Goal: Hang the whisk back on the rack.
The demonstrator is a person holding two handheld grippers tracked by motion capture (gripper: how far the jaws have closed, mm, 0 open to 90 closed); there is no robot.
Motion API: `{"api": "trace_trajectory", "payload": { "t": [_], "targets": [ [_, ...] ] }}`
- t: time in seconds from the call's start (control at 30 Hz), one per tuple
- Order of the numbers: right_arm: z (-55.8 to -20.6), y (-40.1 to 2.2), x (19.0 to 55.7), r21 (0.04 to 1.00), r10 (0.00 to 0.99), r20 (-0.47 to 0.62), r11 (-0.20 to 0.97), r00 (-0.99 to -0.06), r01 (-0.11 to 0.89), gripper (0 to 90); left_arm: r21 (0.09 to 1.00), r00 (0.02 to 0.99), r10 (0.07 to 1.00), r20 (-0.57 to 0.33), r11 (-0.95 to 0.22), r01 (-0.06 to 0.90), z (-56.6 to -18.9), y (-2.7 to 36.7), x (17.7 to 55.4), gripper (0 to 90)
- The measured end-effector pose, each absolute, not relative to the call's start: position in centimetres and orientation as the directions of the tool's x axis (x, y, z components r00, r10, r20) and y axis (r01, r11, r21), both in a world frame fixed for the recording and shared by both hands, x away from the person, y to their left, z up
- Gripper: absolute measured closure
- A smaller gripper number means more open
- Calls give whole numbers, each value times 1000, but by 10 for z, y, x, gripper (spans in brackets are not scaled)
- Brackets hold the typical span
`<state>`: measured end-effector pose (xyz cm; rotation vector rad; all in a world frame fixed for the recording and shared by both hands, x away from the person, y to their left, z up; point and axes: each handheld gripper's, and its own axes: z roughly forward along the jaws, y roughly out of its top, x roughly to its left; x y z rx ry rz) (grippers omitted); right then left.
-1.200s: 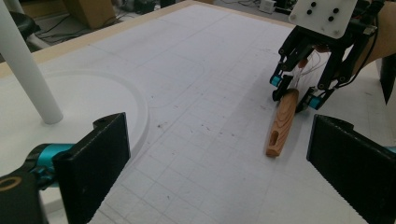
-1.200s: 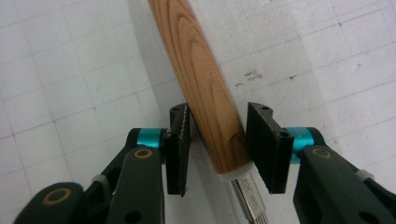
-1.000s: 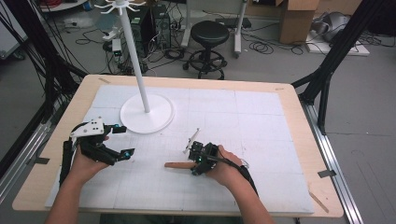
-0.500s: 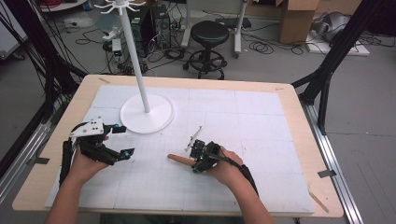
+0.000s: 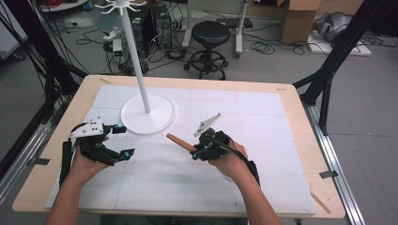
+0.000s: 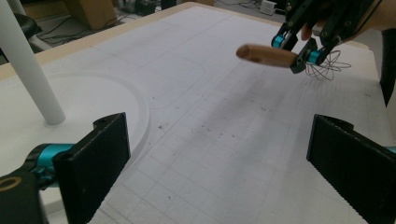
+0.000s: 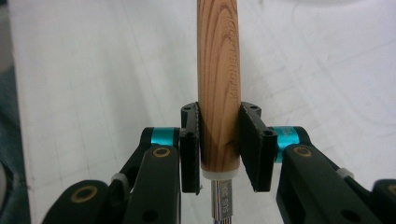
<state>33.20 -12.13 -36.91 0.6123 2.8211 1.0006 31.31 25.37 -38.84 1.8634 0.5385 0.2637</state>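
A whisk with a wooden handle (image 5: 180, 142) hangs a little above the white mat (image 5: 263, 122), its handle pointing left toward the stand. My right gripper (image 5: 195, 151) is shut on the handle's lower end, both pads pressed on the wood (image 7: 218, 84). The left gripper view shows the handle (image 6: 266, 55) and the wire loops (image 6: 327, 65) behind the right gripper (image 6: 296, 51). My left gripper (image 5: 123, 140) rests at the mat's left side, open, with nothing between its black jaws (image 6: 219, 158).
A white stand rises from a round base (image 5: 162, 119) at the mat's far left, its pole (image 6: 28, 70) close to my left gripper. The wooden table edge (image 5: 300, 117) frames the mat. Beyond the table are a stool (image 5: 209, 33), cables and a cardboard box.
The right hand has lifted the whisk off the mat and carried it up and slightly toward the stand. The left gripper has stayed in place.
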Motion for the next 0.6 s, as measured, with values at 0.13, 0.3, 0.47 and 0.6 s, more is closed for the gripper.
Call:
{"api": "trace_trajectory", "payload": {
  "t": [0.13, 0.3, 0.47, 0.6],
  "targets": [
    [-358, -125, 337, 670, 413, 59, 659, -909, 343, 710, 933, 871, 485, -79, -273, 236, -388, 254, 313, 67],
    [-344, -127, 343, 724, 422, 57, 606, -905, 328, 710, 934, 871, 485, -78, -271, 235, -388, 254, 313, 67],
    [-332, -126, 348, 767, 437, 53, 558, -898, 317, 710, 935, 871, 486, -76, -269, 232, -387, 255, 312, 67],
    [-325, -125, 351, 798, 443, 55, 519, -895, 306, 710, 935, 871, 486, -76, -269, 232, -387, 255, 312, 67]
  ]
}}
